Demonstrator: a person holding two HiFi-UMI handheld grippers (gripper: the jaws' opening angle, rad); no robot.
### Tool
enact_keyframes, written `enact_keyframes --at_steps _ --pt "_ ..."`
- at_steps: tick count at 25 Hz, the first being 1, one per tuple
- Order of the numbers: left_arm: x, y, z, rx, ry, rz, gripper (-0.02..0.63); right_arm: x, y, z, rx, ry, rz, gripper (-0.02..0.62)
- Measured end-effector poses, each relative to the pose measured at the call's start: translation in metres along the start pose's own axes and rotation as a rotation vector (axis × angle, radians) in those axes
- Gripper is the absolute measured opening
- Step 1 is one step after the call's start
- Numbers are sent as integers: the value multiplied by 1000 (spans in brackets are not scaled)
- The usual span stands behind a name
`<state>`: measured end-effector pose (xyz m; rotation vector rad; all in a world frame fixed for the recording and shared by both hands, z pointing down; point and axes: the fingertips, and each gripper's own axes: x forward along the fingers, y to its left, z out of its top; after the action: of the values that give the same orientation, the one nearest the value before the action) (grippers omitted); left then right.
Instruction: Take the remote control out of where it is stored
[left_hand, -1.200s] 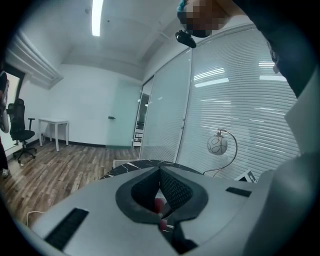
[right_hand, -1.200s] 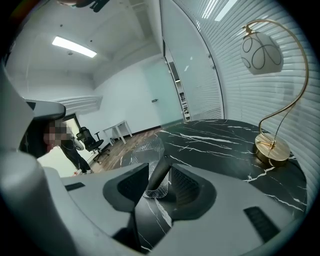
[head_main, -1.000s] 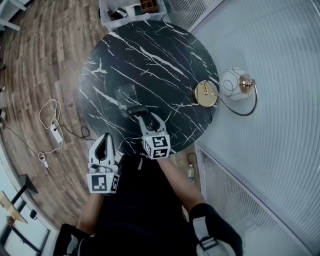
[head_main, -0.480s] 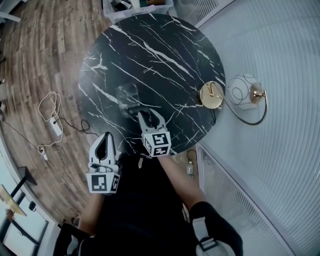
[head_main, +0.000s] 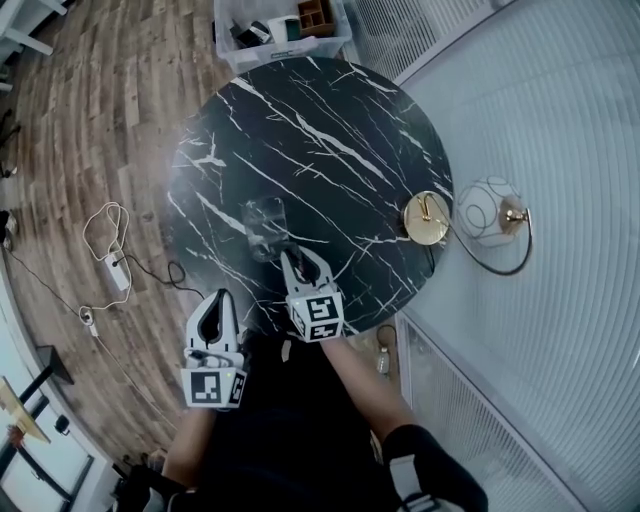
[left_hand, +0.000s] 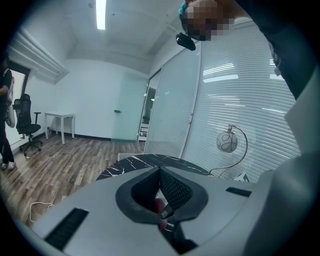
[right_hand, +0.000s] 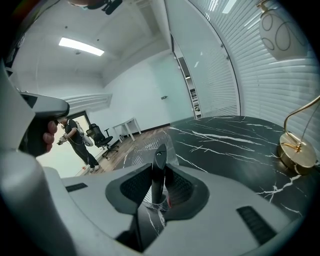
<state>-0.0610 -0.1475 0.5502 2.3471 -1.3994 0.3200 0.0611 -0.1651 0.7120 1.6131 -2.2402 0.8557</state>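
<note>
A clear pouch (head_main: 262, 222) lies on the round black marble table (head_main: 330, 120). The black remote control (right_hand: 158, 167) sticks out of the pouch's near end, edge-on between the jaws of my right gripper (head_main: 297, 256). Those jaws are closing and their pads touch the remote's two sides. In the right gripper view the pouch (right_hand: 145, 146) shows just past the remote. My left gripper (head_main: 212, 306) hangs off the table's near-left edge with its jaws shut and nothing between them (left_hand: 163, 214).
A gold lamp base (head_main: 426, 217) and its white globe (head_main: 487, 211) stand at the table's right edge. A plastic box (head_main: 282, 28) of small items sits beyond the table. A cable with an adapter (head_main: 112, 266) lies on the wooden floor at left.
My right gripper's jaws have narrowed onto the remote at the pouch's near end. The left gripper has kept its place below the table edge.
</note>
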Motion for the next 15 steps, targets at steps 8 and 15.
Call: enact_keyframes --at_steps 8,15 --pt "-14 0 7 -9 -36 -2 8 -5 7 13 -31 -18 -12 80" --pt "-36 2 17 -5 -71 2 8 -18 20 27 -66 -45 -19 78"
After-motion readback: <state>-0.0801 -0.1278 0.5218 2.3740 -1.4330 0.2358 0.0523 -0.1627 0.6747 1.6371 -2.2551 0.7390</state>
